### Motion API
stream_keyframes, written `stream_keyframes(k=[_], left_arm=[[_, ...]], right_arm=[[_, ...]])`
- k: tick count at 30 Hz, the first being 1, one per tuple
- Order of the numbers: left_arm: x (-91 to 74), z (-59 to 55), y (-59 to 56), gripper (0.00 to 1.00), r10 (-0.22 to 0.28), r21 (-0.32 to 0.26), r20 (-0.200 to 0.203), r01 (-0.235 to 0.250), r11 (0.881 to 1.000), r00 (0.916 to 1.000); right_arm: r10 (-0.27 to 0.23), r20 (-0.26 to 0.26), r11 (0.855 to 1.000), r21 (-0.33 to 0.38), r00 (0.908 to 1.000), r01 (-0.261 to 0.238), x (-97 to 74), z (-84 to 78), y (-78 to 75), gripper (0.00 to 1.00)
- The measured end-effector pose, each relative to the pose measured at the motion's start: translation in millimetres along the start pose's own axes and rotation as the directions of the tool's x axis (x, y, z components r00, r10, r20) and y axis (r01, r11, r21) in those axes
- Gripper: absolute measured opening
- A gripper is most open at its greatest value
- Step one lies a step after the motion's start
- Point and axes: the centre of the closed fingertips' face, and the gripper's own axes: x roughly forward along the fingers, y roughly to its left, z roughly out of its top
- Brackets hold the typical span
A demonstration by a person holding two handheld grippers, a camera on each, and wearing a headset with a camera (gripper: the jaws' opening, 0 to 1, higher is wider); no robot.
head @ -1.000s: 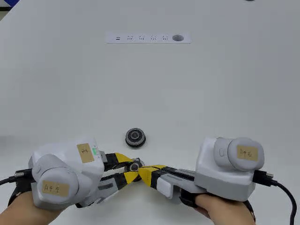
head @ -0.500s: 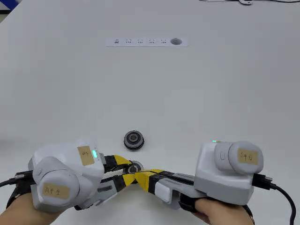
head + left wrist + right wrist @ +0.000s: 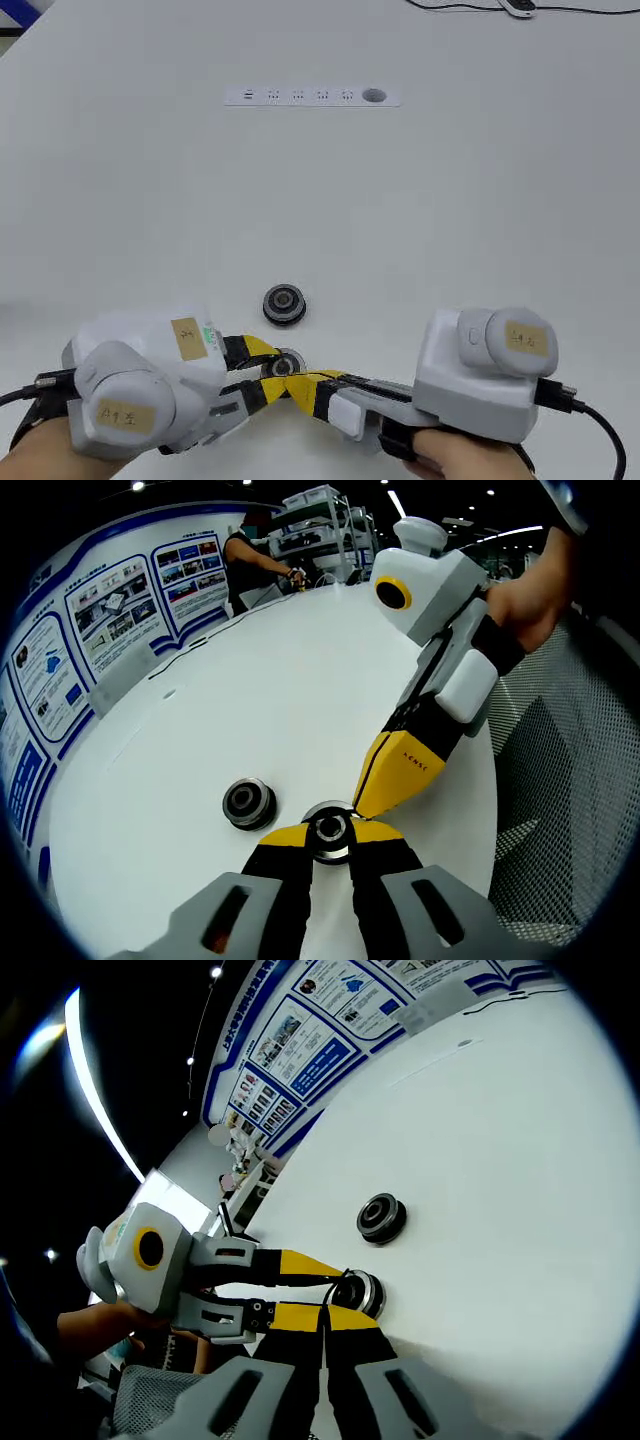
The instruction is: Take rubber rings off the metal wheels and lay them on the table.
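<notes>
A small metal wheel (image 3: 284,364) with a dark rubber ring hangs just above the white table (image 3: 420,220), with my left gripper (image 3: 268,362) shut on it. In the left gripper view the wheel (image 3: 330,832) sits between the yellow jaw tips. My right gripper (image 3: 292,381) comes in from the right with its jaws shut together on the ring at the wheel's rim (image 3: 357,1293). A second wheel (image 3: 284,305), with its ring on, lies flat on the table just beyond; it is also in the gripper views (image 3: 249,803) (image 3: 381,1216).
A white power strip (image 3: 311,96) lies further back on the table. A cable and a small device (image 3: 520,8) lie at the far right edge. A person (image 3: 250,555) stands at the table's far end.
The head camera has tilted, so everything sits a little lower in view. Both grippers keep their hold at the wheel; the wheel on the table has not moved.
</notes>
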Motion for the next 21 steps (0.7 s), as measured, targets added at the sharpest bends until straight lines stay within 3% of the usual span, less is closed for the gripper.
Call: stream_keyframes(k=[12,21], left_arm=[[-12.3,-2.4,-1.1,0.17,0.003,0.012,-0.020,-0.003,1.000,0.9998],[-26.4,-5.0,2.8,0.19,0.030,-0.019,-0.014,-0.030,0.999,0.9995]], right_arm=[[0.018,-0.002,1.000,0.004,0.9998,-0.018,2.8,0.0,5.6,0.02],[0.043,0.010,0.999,0.005,0.9990,-0.043,1.8,3.9,12.9,0.02]])
